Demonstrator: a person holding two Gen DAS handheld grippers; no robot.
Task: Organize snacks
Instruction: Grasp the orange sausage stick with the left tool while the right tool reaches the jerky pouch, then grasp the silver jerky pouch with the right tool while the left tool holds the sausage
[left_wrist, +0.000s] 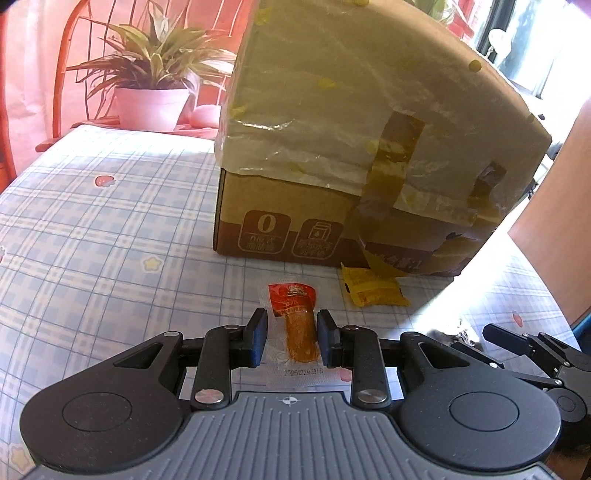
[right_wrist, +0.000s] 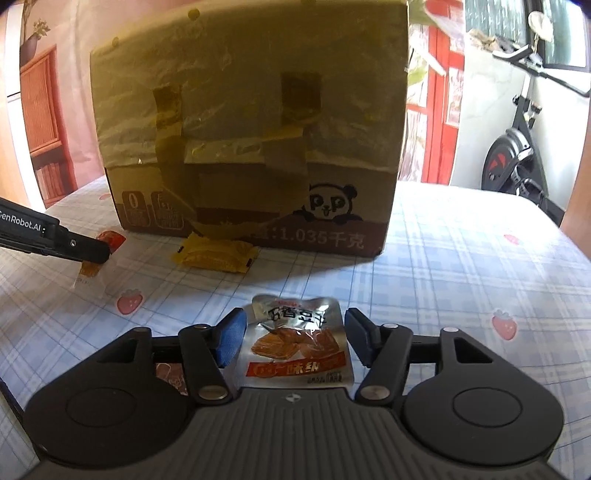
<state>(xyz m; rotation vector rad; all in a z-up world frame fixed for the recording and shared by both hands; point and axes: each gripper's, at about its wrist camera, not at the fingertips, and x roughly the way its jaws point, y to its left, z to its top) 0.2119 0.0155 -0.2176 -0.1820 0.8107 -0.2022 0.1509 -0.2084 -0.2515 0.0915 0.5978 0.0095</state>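
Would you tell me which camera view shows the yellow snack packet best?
The right wrist view: the yellow snack packet lies whole and in shade against the cardboard box. The left wrist view shows it too, off-centre, its right edge beside a bright sunlit patch.

Both wrist views near box (left_wrist: 369, 147)

The box (right_wrist: 258, 206) is made of brown cardboard, covered on top with crinkly shiny plastic film and tape. The silver snack pouch (right_wrist: 295, 343) is shiny foil. The table (left_wrist: 92, 229) is covered with smooth checked cloth. Matt black plastic is seen on both grippers.
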